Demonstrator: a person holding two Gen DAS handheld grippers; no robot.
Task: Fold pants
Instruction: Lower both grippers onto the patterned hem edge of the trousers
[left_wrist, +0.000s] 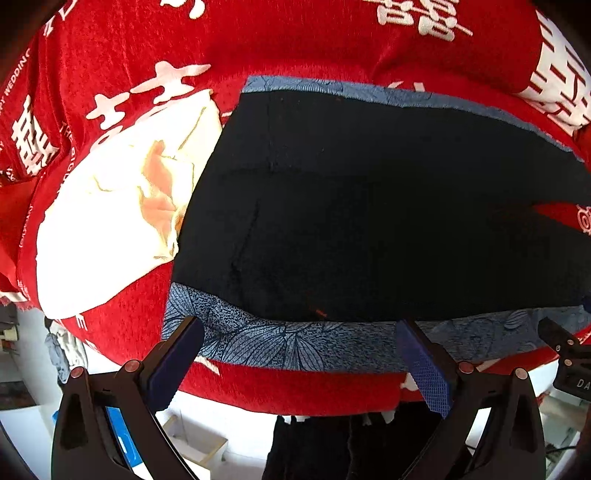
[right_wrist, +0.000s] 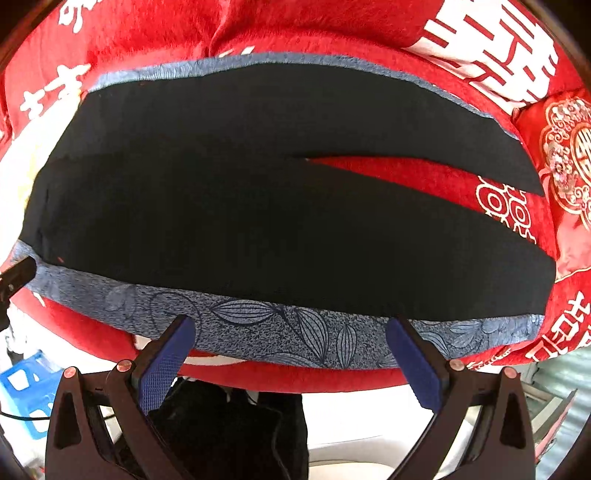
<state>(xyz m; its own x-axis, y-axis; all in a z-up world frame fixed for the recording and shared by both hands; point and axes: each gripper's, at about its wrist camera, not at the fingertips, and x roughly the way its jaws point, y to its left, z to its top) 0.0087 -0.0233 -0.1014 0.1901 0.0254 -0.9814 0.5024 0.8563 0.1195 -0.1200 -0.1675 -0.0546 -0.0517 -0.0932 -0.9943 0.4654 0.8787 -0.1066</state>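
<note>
The black pants (right_wrist: 236, 221) lie spread flat on a blue leaf-print cloth (right_wrist: 280, 332), waist end towards the left and the two legs splayed apart towards the right, all on a red blanket (left_wrist: 295, 44). Both the left gripper (left_wrist: 299, 332) and the right gripper (right_wrist: 288, 328) hover at the near hem with fingers wide apart, holding nothing. The chief risk is a pinch that catches the blue cloth along with the pants, dragging both; the parted legs may also fold askew. A white garment (left_wrist: 110, 229) beside the waist could snag.
</note>
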